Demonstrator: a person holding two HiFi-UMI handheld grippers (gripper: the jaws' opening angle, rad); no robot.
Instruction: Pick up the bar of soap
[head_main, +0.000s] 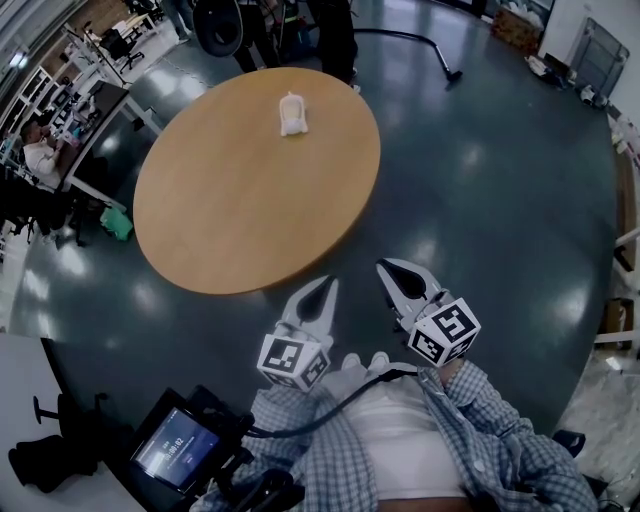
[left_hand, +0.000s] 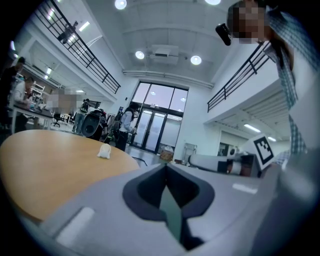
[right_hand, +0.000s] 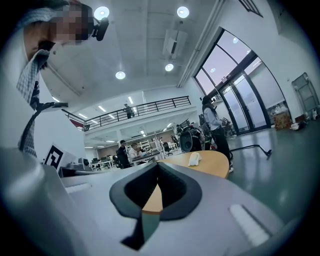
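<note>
The white bar of soap (head_main: 292, 113) lies on the far part of a round wooden table (head_main: 230, 210). It shows small in the left gripper view, the soap (left_hand: 104, 151), and in the right gripper view, the soap (right_hand: 194, 158). My left gripper (head_main: 329, 283) hangs just off the table's near edge, jaws together with nothing in them. My right gripper (head_main: 384, 267) is beside it over the floor, also shut and empty. Both are far from the soap.
The table stands on a dark shiny floor (head_main: 480, 180). People stand behind the table's far edge (head_main: 335, 30), and a desk with a seated person (head_main: 40, 150) is at the left. A screen device (head_main: 175, 445) sits at my lower left.
</note>
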